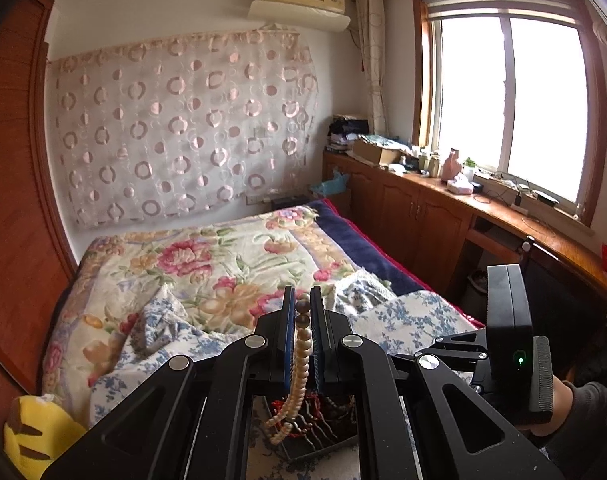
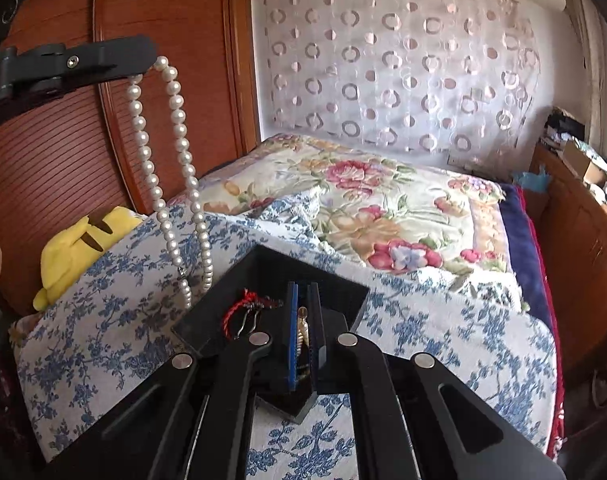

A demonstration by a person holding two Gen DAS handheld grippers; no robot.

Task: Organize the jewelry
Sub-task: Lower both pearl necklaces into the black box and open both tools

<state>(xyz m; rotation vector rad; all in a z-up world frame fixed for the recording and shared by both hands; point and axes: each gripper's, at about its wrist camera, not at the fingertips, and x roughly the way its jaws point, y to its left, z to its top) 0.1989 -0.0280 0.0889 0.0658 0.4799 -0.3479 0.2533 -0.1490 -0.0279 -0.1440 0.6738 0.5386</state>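
Observation:
My left gripper (image 1: 303, 307) is shut on a white pearl necklace (image 1: 297, 368) and holds it up in the air. In the right wrist view the necklace (image 2: 171, 176) hangs in a long loop from the left gripper (image 2: 137, 62), its low end just left of the black tray (image 2: 335, 280). The tray lies on the blue-flowered cloth and holds a red cord piece (image 2: 239, 308) and dark jewelry. My right gripper (image 2: 302, 304) is over the tray, shut on a small gold-and-pearl piece (image 2: 302, 326). The tray also shows under the left gripper (image 1: 323, 446).
A bed with a floral quilt (image 2: 383, 200) and blue-flowered cloth (image 2: 103, 312). A yellow plush toy (image 2: 79, 248) lies by the wooden wardrobe (image 2: 55, 152). A wooden cabinet (image 1: 423, 216) with clutter runs under the window at right.

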